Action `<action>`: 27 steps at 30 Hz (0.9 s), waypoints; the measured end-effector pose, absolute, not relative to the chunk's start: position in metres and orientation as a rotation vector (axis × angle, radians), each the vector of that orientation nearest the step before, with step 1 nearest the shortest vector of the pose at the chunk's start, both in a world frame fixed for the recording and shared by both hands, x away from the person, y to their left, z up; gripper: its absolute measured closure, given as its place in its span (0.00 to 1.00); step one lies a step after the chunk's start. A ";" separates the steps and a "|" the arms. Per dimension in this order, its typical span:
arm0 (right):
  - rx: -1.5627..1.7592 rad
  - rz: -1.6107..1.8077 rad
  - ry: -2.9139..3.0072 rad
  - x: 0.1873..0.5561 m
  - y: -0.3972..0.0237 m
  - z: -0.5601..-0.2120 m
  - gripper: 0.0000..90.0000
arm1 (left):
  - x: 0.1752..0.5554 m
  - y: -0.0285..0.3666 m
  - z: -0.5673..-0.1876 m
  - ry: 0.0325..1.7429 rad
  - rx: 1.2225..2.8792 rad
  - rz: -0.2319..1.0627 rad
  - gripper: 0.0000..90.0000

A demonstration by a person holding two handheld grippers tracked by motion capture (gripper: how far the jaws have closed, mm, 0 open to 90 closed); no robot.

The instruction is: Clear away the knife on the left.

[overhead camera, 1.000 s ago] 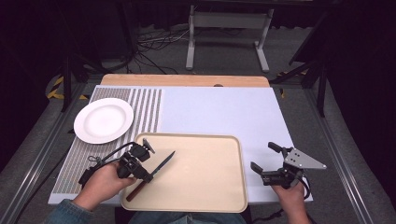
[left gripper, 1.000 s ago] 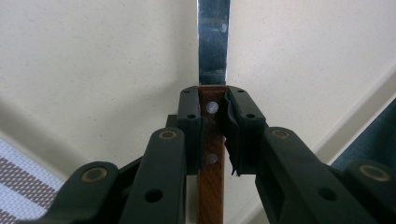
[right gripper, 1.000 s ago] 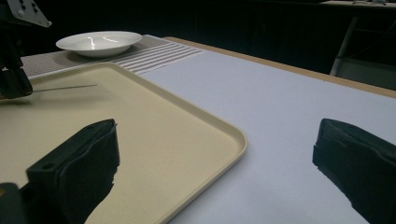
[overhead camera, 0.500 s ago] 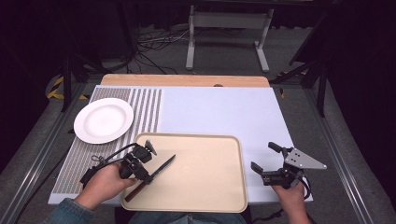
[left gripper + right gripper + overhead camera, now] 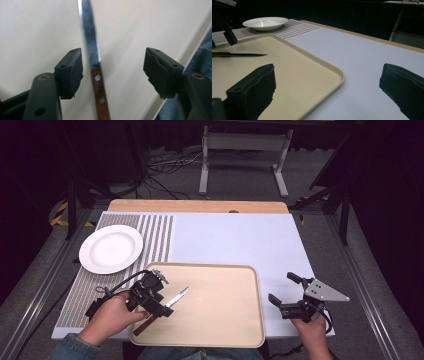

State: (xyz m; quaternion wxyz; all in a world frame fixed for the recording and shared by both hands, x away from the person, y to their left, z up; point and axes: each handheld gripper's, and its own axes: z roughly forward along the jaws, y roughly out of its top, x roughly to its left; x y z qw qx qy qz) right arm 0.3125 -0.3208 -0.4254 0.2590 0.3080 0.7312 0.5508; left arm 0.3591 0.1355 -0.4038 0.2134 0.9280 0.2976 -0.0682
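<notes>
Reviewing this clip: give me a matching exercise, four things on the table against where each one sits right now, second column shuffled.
Things:
1. knife
2. plate
3. left claw
4. right claw

Places:
A. on the striped mat, far left
B. open, over the white surface right of the tray
C. lying on the tray, near its left edge
D. open, straddling the knife

Pairs: 1-C, 2-A, 3-D, 4-B

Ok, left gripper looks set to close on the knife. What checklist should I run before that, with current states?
1. Left gripper jaws open: ok.
2. Knife between the jaws: ok, though nearer one jaw.
3. Jaws level with the wooden handle, not the blade: cannot tell; they sit about where the two meet.
4. Knife lying on the tray: ok.
5. Right gripper open, apart from the tray: ok.
6. Plate away from the knife: ok.
</notes>
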 end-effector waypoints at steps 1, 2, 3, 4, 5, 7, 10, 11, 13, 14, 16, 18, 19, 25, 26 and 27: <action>0.834 1.491 1.982 0.313 -0.321 -0.425 0.01 | 0.358 0.134 -0.404 0.802 2.574 -0.190 0.36; 0.834 1.489 1.982 0.313 -0.321 -0.425 0.01 | 0.357 0.132 -0.404 0.772 2.574 -0.190 0.36; 0.833 1.489 1.983 0.313 -0.321 -0.425 0.01 | 0.356 0.131 -0.404 0.751 2.571 -0.183 0.36; 0.831 1.490 1.982 0.312 -0.321 -0.425 0.01 | 0.355 0.129 -0.405 0.718 2.571 -0.169 0.36; 0.832 1.490 1.980 0.312 -0.321 -0.425 0.01 | 0.354 0.129 -0.405 0.699 2.572 -0.158 0.39; 0.832 1.491 1.981 0.312 -0.321 -0.425 0.01 | 0.353 0.127 -0.405 0.660 2.580 -0.133 0.46; 0.830 1.490 1.983 0.312 -0.320 -0.425 0.01 | 0.350 0.124 -0.407 0.591 2.607 -0.095 0.59; 0.830 1.488 1.985 0.312 -0.320 -0.425 0.01 | 0.349 0.122 -0.409 0.560 2.635 -0.075 0.59; 0.828 1.487 1.987 0.312 -0.320 -0.425 0.01 | 0.348 0.120 -0.411 0.534 2.667 -0.031 0.83; 0.828 1.487 1.985 0.312 -0.320 -0.425 0.01 | 0.347 0.120 -0.411 0.525 2.682 -0.006 0.89; 0.828 1.487 1.986 0.312 -0.320 -0.425 0.01 | 0.346 0.119 -0.413 0.516 2.702 0.012 0.99; 0.829 1.488 1.985 0.312 -0.320 -0.425 0.01 | 0.345 0.119 -0.414 0.518 2.708 0.018 1.00; 0.828 1.488 1.985 0.312 -0.320 -0.425 0.01 | 0.345 0.119 -0.415 0.516 2.726 0.032 1.00; 0.827 1.487 1.990 0.312 -0.320 -0.425 0.01 | 0.345 0.119 -0.421 0.518 2.776 0.041 1.00; 0.827 1.487 1.990 0.312 -0.320 -0.425 0.01 | 0.345 0.119 -0.422 0.528 2.782 0.039 1.00; 0.828 1.487 1.990 0.312 -0.320 -0.425 0.01 | 0.345 0.118 -0.423 0.520 2.797 0.039 1.00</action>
